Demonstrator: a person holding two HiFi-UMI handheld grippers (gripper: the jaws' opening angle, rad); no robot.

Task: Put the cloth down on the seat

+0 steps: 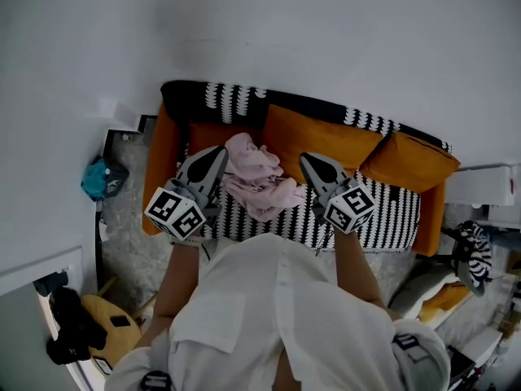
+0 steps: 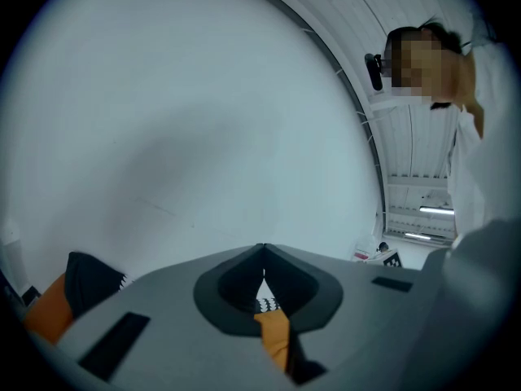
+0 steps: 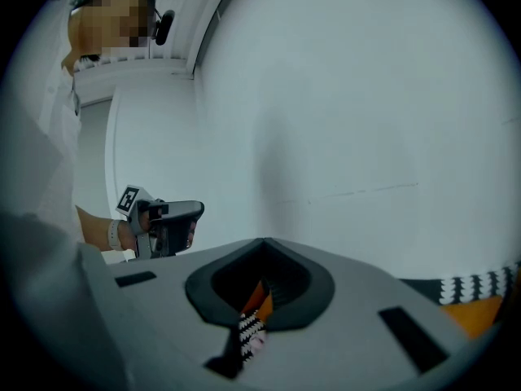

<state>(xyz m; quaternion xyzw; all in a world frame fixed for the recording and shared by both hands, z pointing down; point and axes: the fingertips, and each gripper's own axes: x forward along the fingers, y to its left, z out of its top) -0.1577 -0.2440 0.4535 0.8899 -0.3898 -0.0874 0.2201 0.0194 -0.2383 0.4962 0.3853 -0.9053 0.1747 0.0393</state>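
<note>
Striped seat (image 1: 389, 218), pink cloth (image 1: 259, 179) between left claw (image 1: 217, 153) and right claw (image 1: 309, 160), both closed, empty

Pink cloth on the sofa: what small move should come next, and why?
Probably draw both grippers back. The pink cloth lies on the seat, and the left gripper and right gripper are shut and empty beside it.

The head view looked steeply down from above onto the sofa (image 1: 383, 218), well off. The gripper views rode close behind the left tongs (image 2: 262, 252) and right tongs (image 3: 264, 244), tilted up at the white wall (image 2: 203, 137) — all three shared slivers of sofa; the right view also caught the left tongs.
</note>
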